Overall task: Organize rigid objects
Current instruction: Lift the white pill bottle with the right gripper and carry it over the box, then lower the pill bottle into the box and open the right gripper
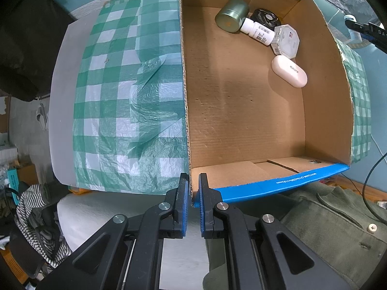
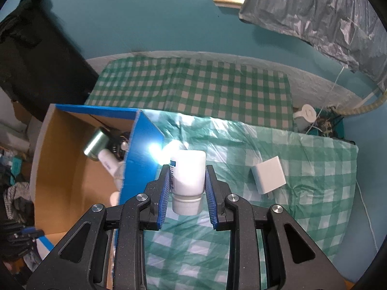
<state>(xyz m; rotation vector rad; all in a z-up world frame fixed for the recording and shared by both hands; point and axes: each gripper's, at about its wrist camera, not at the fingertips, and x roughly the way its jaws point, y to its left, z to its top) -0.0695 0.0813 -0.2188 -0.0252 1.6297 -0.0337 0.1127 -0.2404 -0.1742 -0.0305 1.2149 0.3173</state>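
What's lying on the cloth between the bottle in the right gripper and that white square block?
Nothing. In the right wrist view, only bare green checked cloth separates the held white bottle from the white square block.

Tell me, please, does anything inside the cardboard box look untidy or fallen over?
Yes. In the cardboard box, the green tin and white pill bottle lie on their sides, crowded into the far corner with a black round item and an octagonal container. The white case lies apart. Nothing looks spilled or damaged.
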